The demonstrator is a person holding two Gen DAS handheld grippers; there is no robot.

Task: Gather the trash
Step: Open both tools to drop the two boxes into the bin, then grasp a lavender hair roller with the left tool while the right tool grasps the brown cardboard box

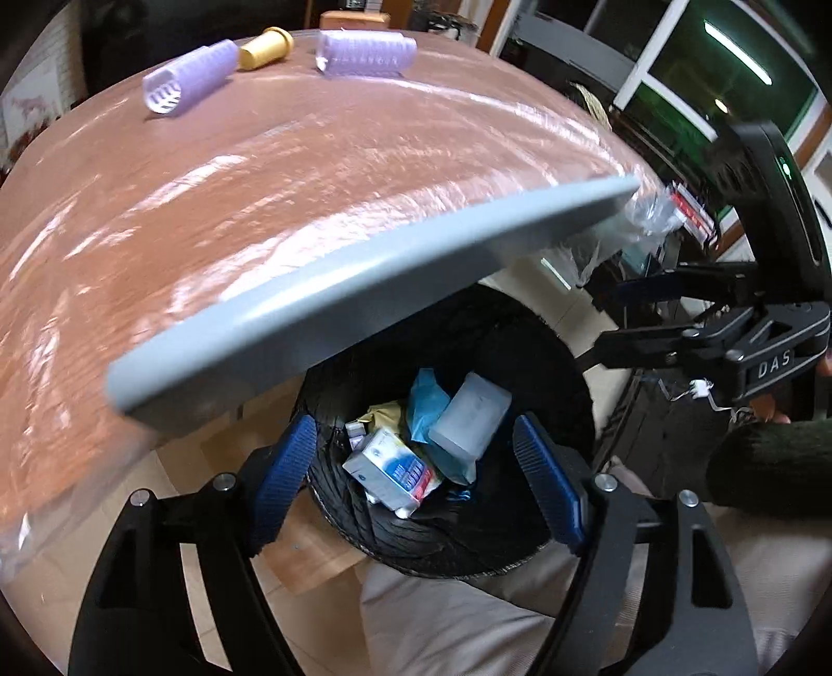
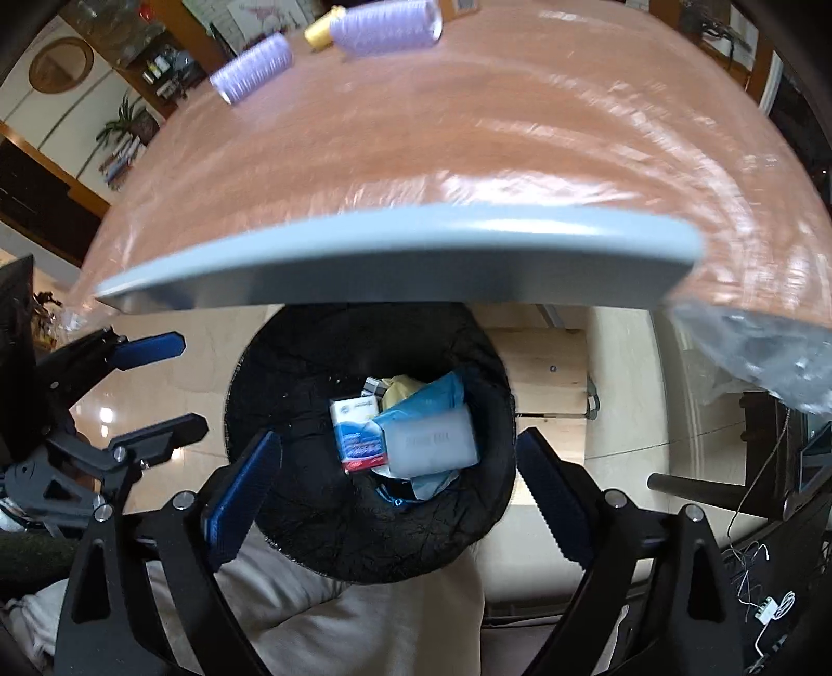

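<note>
Left wrist view first: the left gripper (image 1: 416,478) is seen at the lower middle of the frame, jaws spread apart with nothing between them, held straight over the black-lined bin (image 1: 541,364). Right wrist view shows the same for the right gripper (image 2: 398,489), jaws wide and empty, above the same bin (image 2: 291,364) at frame centre.

Inside the bin, collected trash is visible: one white and blue carton (image 1: 390,470), one frosted plastic box (image 1: 470,418), one blue wrapper (image 1: 426,395) and a yellow scrap (image 1: 385,413); smaller bits beneath cannot be made out.

What remains is found on the table (image 1: 312,208), at the very top of both frames, well apart from both grippers and beyond the grey table edge. Three things are counted there: two purple hair rollers and one yellow tube. In the left view one roller (image 1: 190,75) lies at upper left, its long axis slanting down to the left; the yellow tube (image 1: 265,48) sits just beside it; the second roller (image 1: 366,52) lies with its long axis across the frame.

Neither gripper is clearly nearer. The next pick is judged to require a lift up and forward over the table edge.
</note>
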